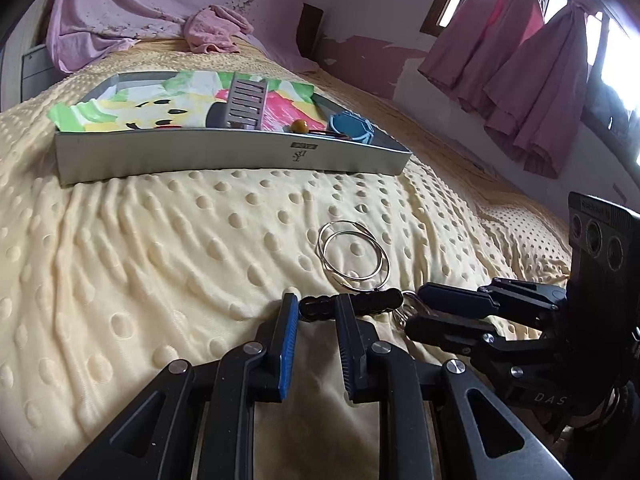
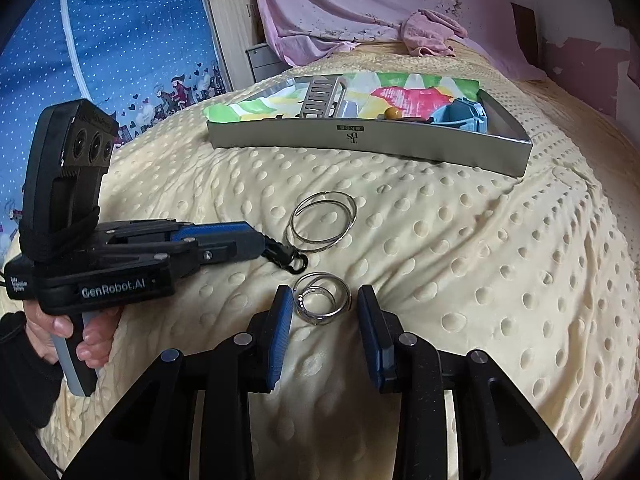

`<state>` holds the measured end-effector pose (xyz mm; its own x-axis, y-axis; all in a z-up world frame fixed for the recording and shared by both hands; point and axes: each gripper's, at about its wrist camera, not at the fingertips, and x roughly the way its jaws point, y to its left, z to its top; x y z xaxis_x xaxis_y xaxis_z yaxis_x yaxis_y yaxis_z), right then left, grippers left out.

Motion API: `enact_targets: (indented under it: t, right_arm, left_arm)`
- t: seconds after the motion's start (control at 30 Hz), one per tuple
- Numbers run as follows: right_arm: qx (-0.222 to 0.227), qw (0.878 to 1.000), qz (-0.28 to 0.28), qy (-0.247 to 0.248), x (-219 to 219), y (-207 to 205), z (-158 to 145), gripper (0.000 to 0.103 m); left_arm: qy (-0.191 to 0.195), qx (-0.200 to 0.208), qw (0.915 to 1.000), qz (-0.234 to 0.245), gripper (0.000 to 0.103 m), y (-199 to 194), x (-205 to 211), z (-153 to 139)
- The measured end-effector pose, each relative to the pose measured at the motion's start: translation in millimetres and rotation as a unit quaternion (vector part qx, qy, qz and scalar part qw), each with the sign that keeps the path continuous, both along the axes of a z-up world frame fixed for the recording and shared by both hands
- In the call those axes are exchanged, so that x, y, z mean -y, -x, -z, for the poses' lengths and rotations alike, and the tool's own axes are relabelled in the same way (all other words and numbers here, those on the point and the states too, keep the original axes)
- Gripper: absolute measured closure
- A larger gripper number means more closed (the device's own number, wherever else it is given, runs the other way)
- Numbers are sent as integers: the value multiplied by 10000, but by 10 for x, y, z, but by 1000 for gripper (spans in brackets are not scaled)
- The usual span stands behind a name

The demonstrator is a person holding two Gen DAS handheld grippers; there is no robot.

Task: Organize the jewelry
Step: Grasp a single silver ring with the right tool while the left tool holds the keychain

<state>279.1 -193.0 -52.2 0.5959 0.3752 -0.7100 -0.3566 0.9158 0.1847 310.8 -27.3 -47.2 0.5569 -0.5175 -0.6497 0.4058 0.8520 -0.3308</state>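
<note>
Two small silver rings (image 2: 322, 299) lie on the bed (image 2: 460, 248), between the spread fingers of the right gripper (image 2: 325, 309). Beyond them the left gripper (image 2: 264, 245) pinches a black beaded bracelet (image 2: 289, 258), beside two large hoops (image 2: 324, 220); the tray (image 2: 360, 136) sits farther back.

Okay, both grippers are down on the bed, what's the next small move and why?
Probably close the right hand-held gripper: its open fingers already straddle the small silver rings lying on the blanket, while the left hand-held gripper sits around the black beaded piece.
</note>
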Motion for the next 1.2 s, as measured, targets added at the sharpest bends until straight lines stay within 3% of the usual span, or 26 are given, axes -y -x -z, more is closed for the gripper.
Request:
enact_targets:
  t: [0.2, 0.23, 0.27, 0.57, 0.77, 0.83, 0.93, 1.0, 1.1, 1.17, 1.2]
  right_arm:
    - [-13, 9999, 64, -81, 29, 10, 17, 93]
    - [-8, 9999, 110, -96, 46, 15, 17, 100]
    - [-9, 9998, 148, -162, 77, 16, 17, 100]
    - [-50, 9987, 324, -384, 185, -16, 32, 102]
    - [-148, 9985, 267, -461, 194, -46, 49, 101]
    - [-166, 9986, 209, -451, 178, -47, 46, 96]
    - [-130, 9992, 51, -371, 127, -15, 21, 82]
    - [-75, 9997, -10, -232, 86, 11, 6, 78]
    - [-61, 10000, -58, -12, 16, 4, 7, 75]
    - [-73, 9999, -102, 97, -37, -31, 14, 74]
    - [-82, 9998, -106, 121, -43, -46, 17, 74]
  left_arm:
    - [67, 4, 10000, 49, 86, 2, 9, 5]
    - [74, 14, 9999, 70, 92, 16, 11, 7]
    - [69, 12, 9999, 88, 97, 21, 17, 10]
    - [104, 11, 9998, 158, 100, 129, 44, 23]
    - [405, -159, 9988, -231, 99, 92, -113, 27]
    - [441, -242, 9983, -292, 99, 70, -134, 36]
    - [417, -261, 9983, -302, 95, 66, -123, 26]
    - [417, -248, 9984, -293, 91, 75, -115, 14]
    - [496, -290, 9977, -349, 77, 59, -138, 13]
    - [605, -300, 9969, -396, 61, 61, -162, 12]
    - [675, -296, 9964, -426, 59, 58, -177, 7]
